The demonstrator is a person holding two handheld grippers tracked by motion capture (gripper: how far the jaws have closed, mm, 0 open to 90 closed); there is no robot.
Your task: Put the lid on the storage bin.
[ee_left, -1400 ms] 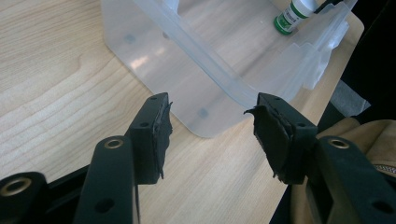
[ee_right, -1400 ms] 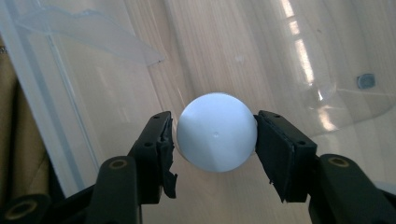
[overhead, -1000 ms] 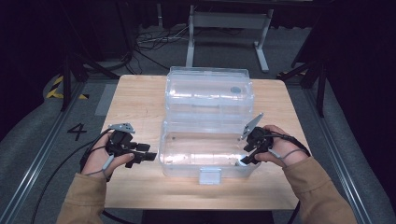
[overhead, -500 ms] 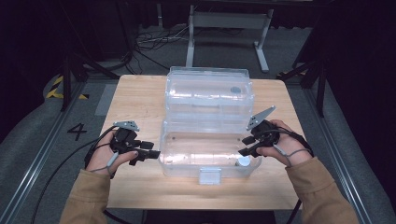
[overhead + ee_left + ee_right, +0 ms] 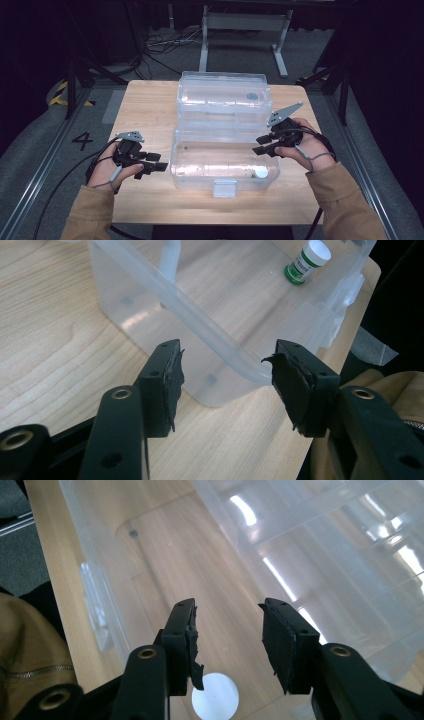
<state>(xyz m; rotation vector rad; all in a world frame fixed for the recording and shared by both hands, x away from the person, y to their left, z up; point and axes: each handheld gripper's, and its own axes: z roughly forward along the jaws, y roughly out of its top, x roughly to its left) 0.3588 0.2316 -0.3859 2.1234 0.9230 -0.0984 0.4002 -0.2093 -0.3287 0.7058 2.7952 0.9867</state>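
Note:
A clear plastic box (image 5: 180, 165) stands open on the wooden table (image 5: 145, 107), its lid (image 5: 222, 97) folded back. A small bottle (image 5: 259, 173) with a white cap and green label (image 5: 307, 261) stands in the box's front right corner. My right gripper (image 5: 259, 144) hovers above that corner. Its jaws have just been closing, with nothing between them, and the white cap (image 5: 216, 696) shows below them. My left gripper (image 5: 159, 162) rests open just outside the box's left wall. Its jaws (image 5: 225, 352) frame the box's near corner without touching it.
The box has a front latch (image 5: 224, 188) near the table's front edge. Bare wood lies to the left and right of the box. Cables trail from both grippers, and a metal stand (image 5: 245, 22) sits on the floor beyond the table.
My right gripper has risen from the box's right end, and its jaws have narrowed. The bottle's white cap has come into view in the front right corner. The left hand has stayed put.

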